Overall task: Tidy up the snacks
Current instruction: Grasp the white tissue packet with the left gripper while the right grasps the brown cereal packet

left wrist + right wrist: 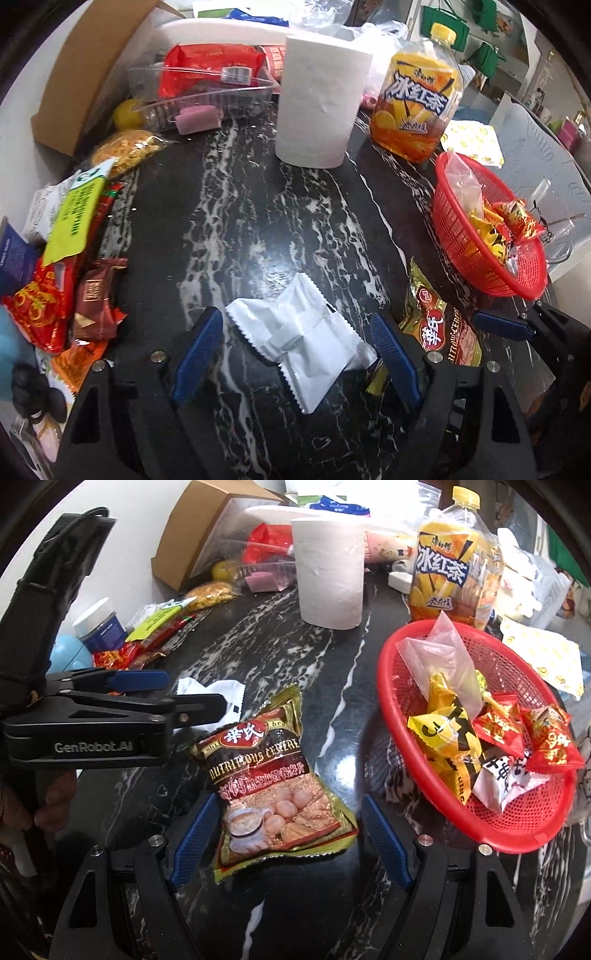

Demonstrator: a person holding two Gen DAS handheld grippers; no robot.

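A white snack packet (303, 343) lies flat on the black marble table (258, 206), between the open fingers of my left gripper (295, 354). A brown and gold cereal packet (273, 786) lies between the open fingers of my right gripper (291, 834); it also shows in the left wrist view (439, 325). A red basket (517, 827) with several wrapped snacks stands at the right; it also shows in the left wrist view (458, 236). The left gripper (177, 698) shows from the side over the white packet (218, 690). One fingertip of the right gripper (498, 325) shows in the left wrist view.
A paper roll (321, 99) and an iced tea bottle (417, 99) stand at the back. A pile of snack packets (62, 258) lies at the left. A clear tray (207, 92) holds a red packet, next to a cardboard box (85, 70).
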